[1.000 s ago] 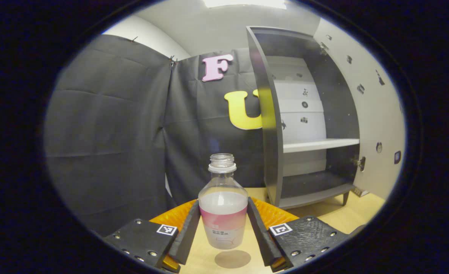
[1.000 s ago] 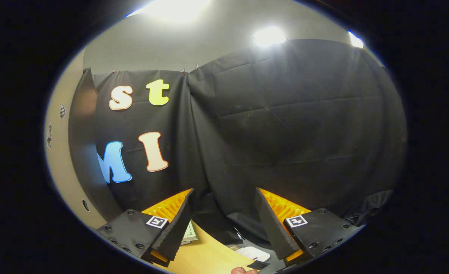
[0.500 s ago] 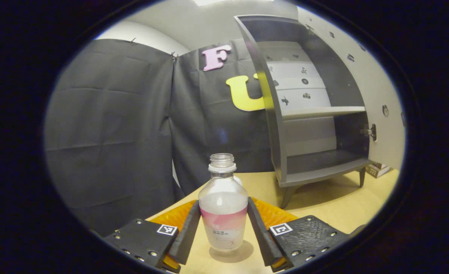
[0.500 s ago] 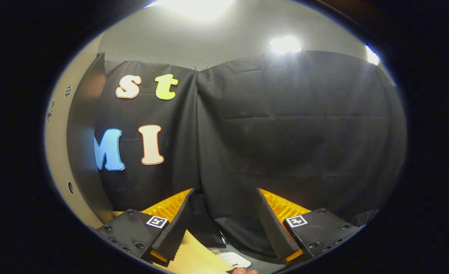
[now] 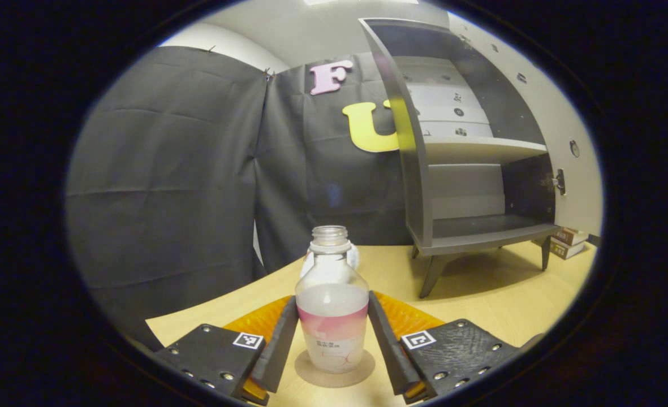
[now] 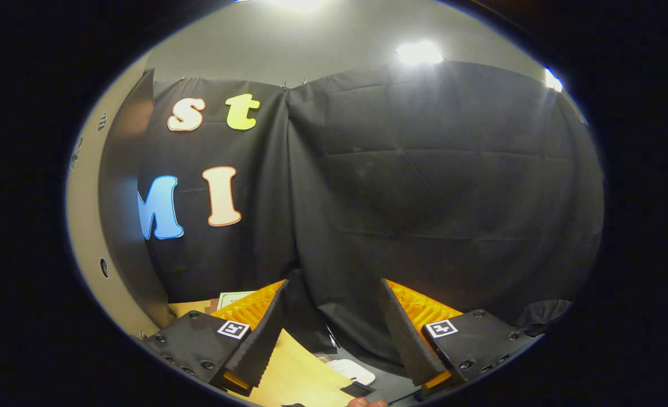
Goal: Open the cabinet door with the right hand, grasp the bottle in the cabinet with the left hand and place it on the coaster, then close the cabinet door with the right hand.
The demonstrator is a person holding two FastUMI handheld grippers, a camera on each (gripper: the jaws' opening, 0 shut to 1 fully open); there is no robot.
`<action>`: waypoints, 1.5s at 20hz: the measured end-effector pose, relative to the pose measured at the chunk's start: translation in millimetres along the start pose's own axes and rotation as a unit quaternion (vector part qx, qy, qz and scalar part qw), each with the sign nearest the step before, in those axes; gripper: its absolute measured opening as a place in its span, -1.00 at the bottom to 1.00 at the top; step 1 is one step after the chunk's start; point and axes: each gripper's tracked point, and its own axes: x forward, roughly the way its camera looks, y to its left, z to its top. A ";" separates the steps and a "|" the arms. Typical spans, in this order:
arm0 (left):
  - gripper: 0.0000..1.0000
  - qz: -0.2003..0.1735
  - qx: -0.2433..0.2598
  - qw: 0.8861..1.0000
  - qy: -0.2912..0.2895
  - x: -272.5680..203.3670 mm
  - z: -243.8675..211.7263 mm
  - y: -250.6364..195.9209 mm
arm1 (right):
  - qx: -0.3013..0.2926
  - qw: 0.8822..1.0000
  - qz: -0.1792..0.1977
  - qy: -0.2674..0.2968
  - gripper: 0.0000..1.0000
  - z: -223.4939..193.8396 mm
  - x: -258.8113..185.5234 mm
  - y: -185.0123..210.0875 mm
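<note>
Door of the grey wooden cabinet (image 5: pixel 469 169) open; left gripper (image 5: pixel 332 339) clamps the clear uncapped plastic bottle (image 5: pixel 332 308) standing on the round brown coaster (image 5: pixel 362 373) before it; release and closing remain, right gripper (image 6: pixel 334 333) parted, empty.

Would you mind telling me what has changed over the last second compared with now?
The left claw lowered the bottle from above the table onto the coaster, with the cabinet rising in its view. It stays shut on the bottle. The right claw remains open and idle; the cabinet door remains open.
</note>
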 end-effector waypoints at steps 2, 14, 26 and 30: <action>0.46 0.001 -0.003 1.000 0.001 -2.5 -1.3 1.2 | 0.001 1.000 0.003 0.003 0.94 -1.3 0.0 4.2; 0.72 -0.015 -0.011 1.000 -0.014 -36.0 66.8 14.9 | -0.025 0.998 0.050 0.027 0.84 -36.3 -2.9 30.7; 0.72 -0.014 -0.043 0.999 -0.020 -124.3 226.0 30.8 | -0.032 0.989 0.140 -0.014 0.94 8.6 -25.2 89.1; 0.72 -0.017 -0.044 0.999 -0.024 -118.8 278.2 41.0 | -0.002 0.981 0.193 -0.027 0.86 41.9 -41.9 111.5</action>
